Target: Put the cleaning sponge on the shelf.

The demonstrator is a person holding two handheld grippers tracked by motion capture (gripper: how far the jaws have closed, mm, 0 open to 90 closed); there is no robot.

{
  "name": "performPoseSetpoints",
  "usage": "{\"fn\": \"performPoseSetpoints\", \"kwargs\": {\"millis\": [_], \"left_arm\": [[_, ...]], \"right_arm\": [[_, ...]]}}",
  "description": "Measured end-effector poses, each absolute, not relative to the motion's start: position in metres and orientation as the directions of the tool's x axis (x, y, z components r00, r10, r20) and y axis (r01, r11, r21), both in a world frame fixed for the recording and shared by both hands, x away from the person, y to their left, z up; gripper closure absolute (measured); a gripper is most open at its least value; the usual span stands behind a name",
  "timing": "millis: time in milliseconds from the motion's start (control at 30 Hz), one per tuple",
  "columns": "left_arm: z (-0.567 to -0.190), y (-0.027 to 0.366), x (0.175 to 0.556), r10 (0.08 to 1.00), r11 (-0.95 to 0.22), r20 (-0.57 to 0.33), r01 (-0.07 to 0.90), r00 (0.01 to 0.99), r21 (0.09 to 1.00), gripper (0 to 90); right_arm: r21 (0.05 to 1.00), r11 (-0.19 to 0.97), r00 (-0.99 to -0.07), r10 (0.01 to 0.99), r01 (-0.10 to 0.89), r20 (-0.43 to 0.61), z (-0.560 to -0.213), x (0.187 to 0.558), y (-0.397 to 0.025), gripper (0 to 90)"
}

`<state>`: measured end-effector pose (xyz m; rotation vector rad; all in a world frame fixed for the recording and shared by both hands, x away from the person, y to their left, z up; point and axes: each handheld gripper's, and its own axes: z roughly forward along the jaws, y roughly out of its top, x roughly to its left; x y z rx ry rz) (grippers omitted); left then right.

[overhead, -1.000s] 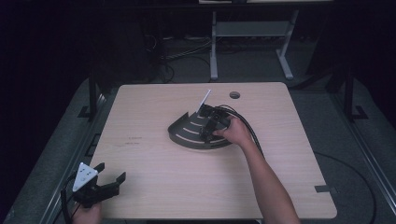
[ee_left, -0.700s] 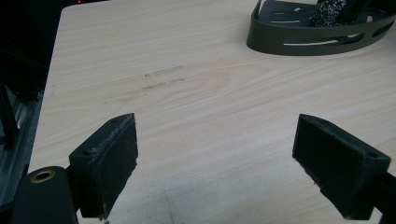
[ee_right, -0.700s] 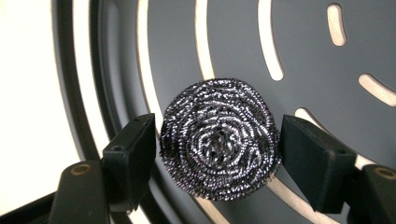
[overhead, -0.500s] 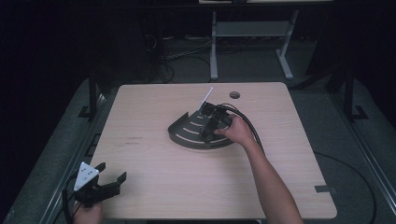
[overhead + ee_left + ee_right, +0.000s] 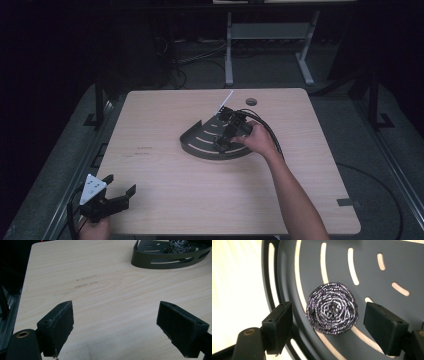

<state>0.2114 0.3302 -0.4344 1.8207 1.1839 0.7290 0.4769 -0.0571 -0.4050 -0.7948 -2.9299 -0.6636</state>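
The right gripper (image 5: 328, 325) hangs over a dark grey slotted tray (image 5: 387, 277), jaws spread wide. A round steel wool scourer (image 5: 332, 308) lies on the tray floor directly between the two pads (image 5: 278, 327), touching neither. From the high view, the right gripper (image 5: 227, 135) sits above the fan-shaped tray (image 5: 200, 145) near the middle of a light wooden table (image 5: 165, 185), with a thin white stick (image 5: 226, 101) angling up just beyond it. The left gripper (image 5: 116, 327) hovers low at the table's near left corner, jaws wide apart with nothing between them, well apart from the tray (image 5: 150, 261), where the scourer (image 5: 178, 246) shows over the rim
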Motion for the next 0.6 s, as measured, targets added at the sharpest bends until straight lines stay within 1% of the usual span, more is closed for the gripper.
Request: {"fn": "performPoseSetpoints", "kwargs": {"millis": [367, 600], "left_arm": [[-0.435, 0.329, 0.211, 0.919, -0.221, 0.033, 0.443, 0.393, 0.869, 13.4], [-0.435, 0.330, 0.211, 0.920, -0.222, 0.037, 0.444, 0.390, 0.868, 13.4]], "right_arm": [[0.422, 0.767, -0.870, 0.474, 0.483, 0.135, -0.390, 0.466, -0.075, 22.3], [0.419, 0.775, -0.874, 0.470, 0.474, 0.121, -0.382, 0.459, -0.082, 21.7]]}}
